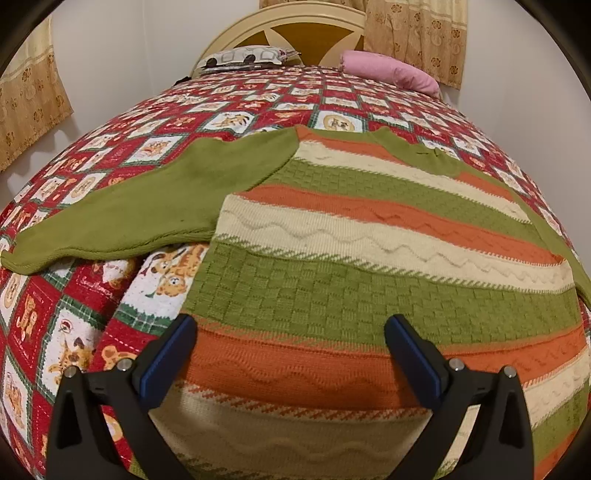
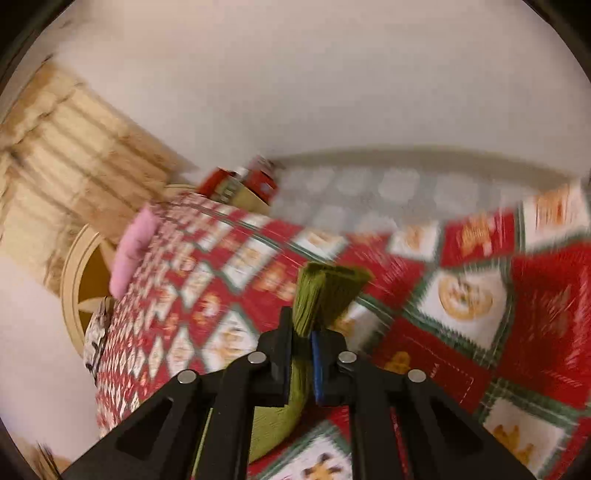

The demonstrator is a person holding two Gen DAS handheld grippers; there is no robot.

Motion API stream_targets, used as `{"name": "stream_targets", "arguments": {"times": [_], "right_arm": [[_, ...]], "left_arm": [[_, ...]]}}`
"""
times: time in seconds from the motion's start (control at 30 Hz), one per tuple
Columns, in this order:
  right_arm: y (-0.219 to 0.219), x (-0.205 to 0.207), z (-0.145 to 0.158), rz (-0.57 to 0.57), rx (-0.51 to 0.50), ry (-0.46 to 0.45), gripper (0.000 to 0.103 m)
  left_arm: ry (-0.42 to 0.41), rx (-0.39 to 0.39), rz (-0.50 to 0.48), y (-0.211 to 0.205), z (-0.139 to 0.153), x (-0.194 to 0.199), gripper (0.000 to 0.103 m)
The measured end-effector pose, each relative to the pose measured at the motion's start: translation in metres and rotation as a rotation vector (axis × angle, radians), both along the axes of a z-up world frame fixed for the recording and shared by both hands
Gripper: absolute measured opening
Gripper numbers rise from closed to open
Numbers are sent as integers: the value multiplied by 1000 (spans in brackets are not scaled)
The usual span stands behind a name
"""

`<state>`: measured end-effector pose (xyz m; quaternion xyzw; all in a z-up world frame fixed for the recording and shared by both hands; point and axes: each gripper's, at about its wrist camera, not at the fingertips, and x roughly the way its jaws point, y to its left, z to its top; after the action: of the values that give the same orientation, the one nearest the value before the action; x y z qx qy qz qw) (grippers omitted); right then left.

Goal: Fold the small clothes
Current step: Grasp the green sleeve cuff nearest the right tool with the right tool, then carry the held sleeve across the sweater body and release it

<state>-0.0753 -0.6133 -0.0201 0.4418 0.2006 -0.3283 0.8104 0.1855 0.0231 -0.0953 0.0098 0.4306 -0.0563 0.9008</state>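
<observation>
A bed point(image 1: 110, 155) with a red patchwork quilt carries a striped sweater point(image 1: 369, 258) spread flat and two pillows point(image 1: 388, 72) near the headboard point(image 1: 295, 33).

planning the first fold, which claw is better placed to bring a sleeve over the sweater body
Right. The right claw is already shut on a green sleeve end, lifted above the quilt. The left claw is open over the striped sweater, holding nothing.

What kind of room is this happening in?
Most likely a bedroom. A bed with a curved headboard is covered by a red patchwork quilt, pillows lie at its head, and patterned curtains hang on the walls. A striped sweater is spread on the quilt.
</observation>
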Motion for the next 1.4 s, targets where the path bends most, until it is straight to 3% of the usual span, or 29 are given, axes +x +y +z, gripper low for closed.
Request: {"name": "stream_targets", "arguments": {"times": [0.23,0.43,0.6,0.97,1.2,1.4], "right_arm": [[78,41,66,169,-149,-32,7],[191,119,80,401,-190,-8,6],[295,196,64,639,-134,-7,6],[486,315,-9,987,-23,26,6],[539,353,-45,1155,59,69,6],[545,365,-72,1301,256,60,10]], "left_arm": [[-4,-19,-2,2,0,-2,103],[-20,-68,26,12,3,-5,103],[-36,-115,71,23,4,-7,103],[-50,-222,196,54,3,-9,103],[-38,-228,210,57,1,-5,103],[-35,-238,209,58,0,-4,103]]}}
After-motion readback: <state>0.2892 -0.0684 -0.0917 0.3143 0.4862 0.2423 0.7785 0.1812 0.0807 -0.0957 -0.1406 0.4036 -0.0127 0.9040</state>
